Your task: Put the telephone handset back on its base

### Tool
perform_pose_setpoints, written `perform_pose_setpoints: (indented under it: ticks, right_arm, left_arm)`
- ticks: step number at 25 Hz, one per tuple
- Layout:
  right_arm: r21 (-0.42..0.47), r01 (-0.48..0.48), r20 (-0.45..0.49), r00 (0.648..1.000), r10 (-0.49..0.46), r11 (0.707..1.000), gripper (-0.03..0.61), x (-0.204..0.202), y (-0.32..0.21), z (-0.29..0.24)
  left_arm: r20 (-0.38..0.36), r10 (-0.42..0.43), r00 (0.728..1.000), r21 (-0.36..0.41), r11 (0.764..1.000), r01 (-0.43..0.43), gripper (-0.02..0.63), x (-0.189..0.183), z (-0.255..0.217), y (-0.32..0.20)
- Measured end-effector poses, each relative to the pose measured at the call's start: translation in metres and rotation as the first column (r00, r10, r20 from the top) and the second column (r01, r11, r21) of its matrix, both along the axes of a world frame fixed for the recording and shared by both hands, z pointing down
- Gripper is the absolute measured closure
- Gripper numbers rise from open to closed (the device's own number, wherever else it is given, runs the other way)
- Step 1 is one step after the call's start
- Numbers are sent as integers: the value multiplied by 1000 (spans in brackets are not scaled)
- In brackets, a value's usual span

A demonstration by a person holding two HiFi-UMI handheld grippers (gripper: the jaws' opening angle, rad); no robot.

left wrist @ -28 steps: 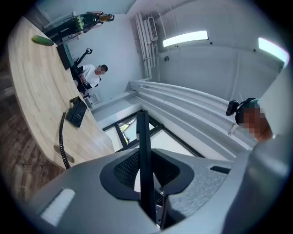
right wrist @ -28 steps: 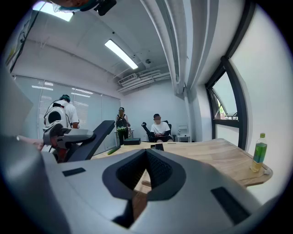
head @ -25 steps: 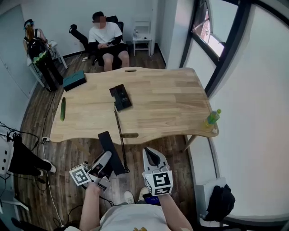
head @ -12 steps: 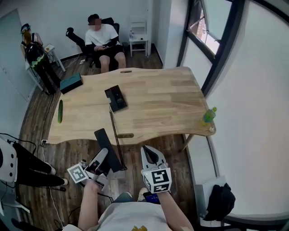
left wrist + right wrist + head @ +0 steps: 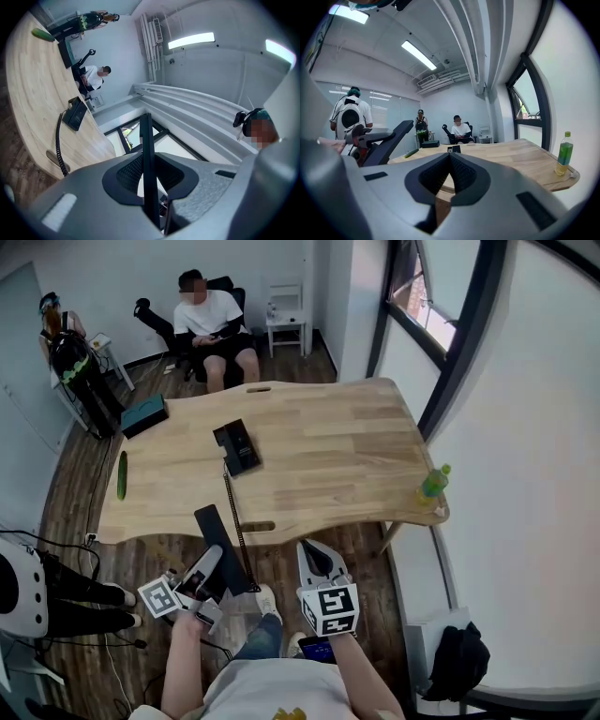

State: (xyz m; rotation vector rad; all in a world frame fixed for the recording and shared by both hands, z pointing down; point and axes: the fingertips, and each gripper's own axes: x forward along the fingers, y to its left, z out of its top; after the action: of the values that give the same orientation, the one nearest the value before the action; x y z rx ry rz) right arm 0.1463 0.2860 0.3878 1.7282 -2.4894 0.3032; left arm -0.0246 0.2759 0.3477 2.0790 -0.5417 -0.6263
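**Handset off the hook:** The left gripper (image 5: pixel 208 570) pinches the black telephone handset (image 5: pixel 223 542) in front of a wooden table (image 5: pixel 328 456), off the near edge and away from its base. In the left gripper view both jaws press on the handset's flat faces. The slab is seen edge-on there, a thin upright strip rising past the fingertips. The head view shows what that view cannot: the handset's long axis slants up and left from the gripper, its far end aimed at the table's near edge. Just to the right, the right gripper (image 5: pixel 315 557) carries nothing, and its own view shows the jaws drawn together at the tips. That view alone catches the handset from the side, tilted upward. A coiled cord (image 5: pixel 234 514) runs from the handset over the table edge to the base (image 5: pixel 236 446) on the table's left half, well apart from the handset. A cucumber (image 5: pixel 122 474) lies near the left edge, a green bottle (image 5: pixel 433 484) stands at the right corner, and a seated person (image 5: pixel 211 320) is beyond the table.
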Motion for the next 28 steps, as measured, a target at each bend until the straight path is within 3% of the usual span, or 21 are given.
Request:
perform_pose_setpoints:
  ticks: [4,10,28]
  right_arm:
    - [-30,9,47,999,-7,1000,575,1,-18,5]
    - [-13,-34,25,999,34,999,575,15,-61,9]
    - [-113,-63,-6,998,63,992,575,-12,-261,38]
  left_arm:
    - [-19,-6,1000,-11,1000,5,537,0,5,-21]
    - [-31,-8,999,-25,1000,8,537,0,14,-73]
    - [-41,21,999,-131,991,-26,537,-27,47,-272]
